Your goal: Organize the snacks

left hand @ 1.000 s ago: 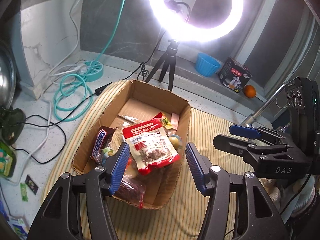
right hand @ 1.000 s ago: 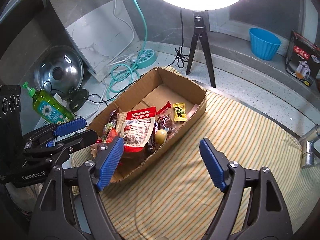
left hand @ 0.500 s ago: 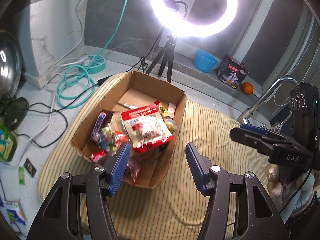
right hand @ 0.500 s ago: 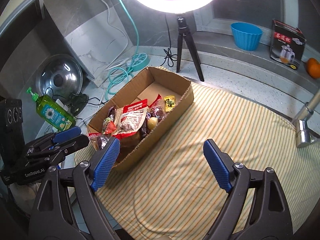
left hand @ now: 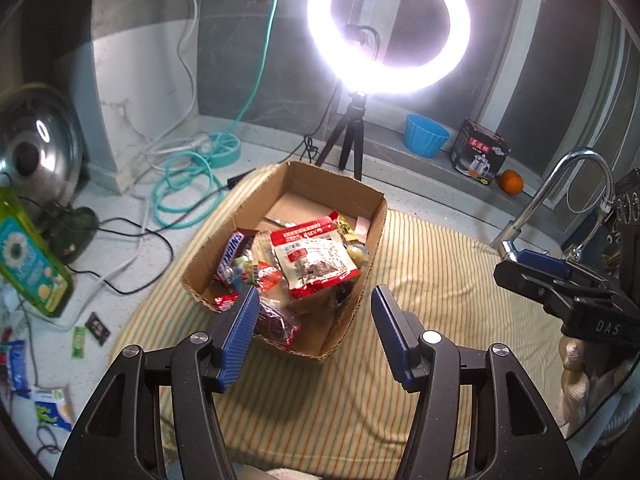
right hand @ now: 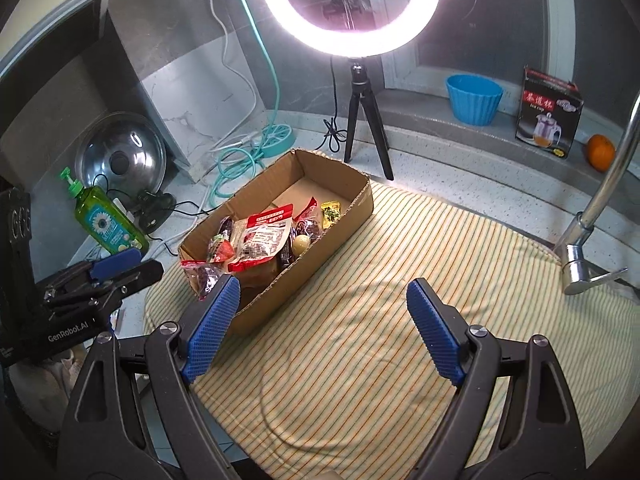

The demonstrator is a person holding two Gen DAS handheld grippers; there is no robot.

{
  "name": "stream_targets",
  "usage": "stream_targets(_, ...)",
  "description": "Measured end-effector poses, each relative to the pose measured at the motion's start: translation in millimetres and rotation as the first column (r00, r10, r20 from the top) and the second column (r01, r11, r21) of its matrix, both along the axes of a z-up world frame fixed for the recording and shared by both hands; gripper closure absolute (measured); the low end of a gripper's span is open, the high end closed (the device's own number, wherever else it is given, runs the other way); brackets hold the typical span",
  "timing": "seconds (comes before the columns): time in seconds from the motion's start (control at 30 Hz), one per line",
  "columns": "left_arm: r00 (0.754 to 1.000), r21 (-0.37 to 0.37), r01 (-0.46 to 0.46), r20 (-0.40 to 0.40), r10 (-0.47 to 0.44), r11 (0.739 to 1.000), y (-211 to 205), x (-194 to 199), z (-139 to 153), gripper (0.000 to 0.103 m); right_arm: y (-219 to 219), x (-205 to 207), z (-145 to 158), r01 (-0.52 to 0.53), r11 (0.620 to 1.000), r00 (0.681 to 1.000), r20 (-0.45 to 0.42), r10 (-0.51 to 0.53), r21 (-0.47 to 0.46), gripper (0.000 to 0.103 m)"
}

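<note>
A cardboard box (left hand: 372, 232) (right hand: 360, 204) sits on a yellow striped cloth (left hand: 432, 280) (right hand: 400, 280). Several snack packets lie inside, topped by a red and white packet (left hand: 312, 256) (right hand: 262, 240). A small yellow packet (right hand: 330, 214) lies toward the far end. My left gripper (left hand: 312, 320) hovers open above the box's near end, nothing between its blue pads. My right gripper (right hand: 320, 320) stands wide open over the cloth beside the box, empty. Each gripper shows at the edge of the other's view.
A ring light on a tripod (left hand: 352, 136) (right hand: 360, 120) stands behind the box. Cables and a teal hose (left hand: 180, 188) lie at the left, by a green soap bottle (right hand: 106, 222) and a pot lid (right hand: 120, 156). A faucet (right hand: 592, 216) rises at right. Loose packets (left hand: 52, 404) lie on the counter.
Both grippers have pulled back and risen, so the box looks smaller and farther away. The right gripper's jaws stand a little wider than a second ago. The snacks have not moved.
</note>
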State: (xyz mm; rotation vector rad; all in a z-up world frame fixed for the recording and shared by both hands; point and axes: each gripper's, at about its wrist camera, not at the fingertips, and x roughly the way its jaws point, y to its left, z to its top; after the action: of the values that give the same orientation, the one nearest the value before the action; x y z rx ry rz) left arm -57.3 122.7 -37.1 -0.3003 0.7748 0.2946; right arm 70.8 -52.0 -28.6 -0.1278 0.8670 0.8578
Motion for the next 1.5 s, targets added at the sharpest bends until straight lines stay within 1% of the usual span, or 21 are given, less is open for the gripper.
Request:
stream_targets(0.13,1.0,0.008,-0.006,0.016,0.006,1.0,-4.5,-5.3,6.9,0.045,-3.9,-12.5,6.9,0.008,1.0,0.999,0.032,-0.008,0.009,0.015)
stream_targets(0.23,1.0,0.01,-0.009,0.025,0.008,1.0,-6.5,-7.7,10.9,0.042,-9.1,-17.7,11.4,0.017,0.999,0.999,0.033,-0.018,0.031,0.014)
stream_targets(0.43,0.999,0.022,-0.002,0.032,0.001,1.0,-10.8,-8.8,16.2,0.042,-17.1,-20.5,21.1,0.036,0.998,0.999,0.037,-0.039,0.06,0.012)
stream_targets(0.57,0.999,0.021,0.006,0.033,-0.007,1.0,-13.7,-7.8,16.7,0.042,-18.2,-20.9,23.8,0.036,0.998,0.998,0.046,-0.039,0.06,0.012)
stream_targets(1.03,1.0,0.027,-0.001,0.026,0.001,1.0,-13.8,-6.0,17.7,0.041,-16.6,-21.7,20.2,0.03,0.998,0.999,0.036,-0.032,0.053,0.012)
stream_targets(1.5,1.0,0.015,-0.016,0.018,0.016,1.0,-12.5,-5.7,15.2,0.041,-16.7,-19.6,12.9,0.03,0.999,0.999,0.028,-0.031,0.043,0.012)
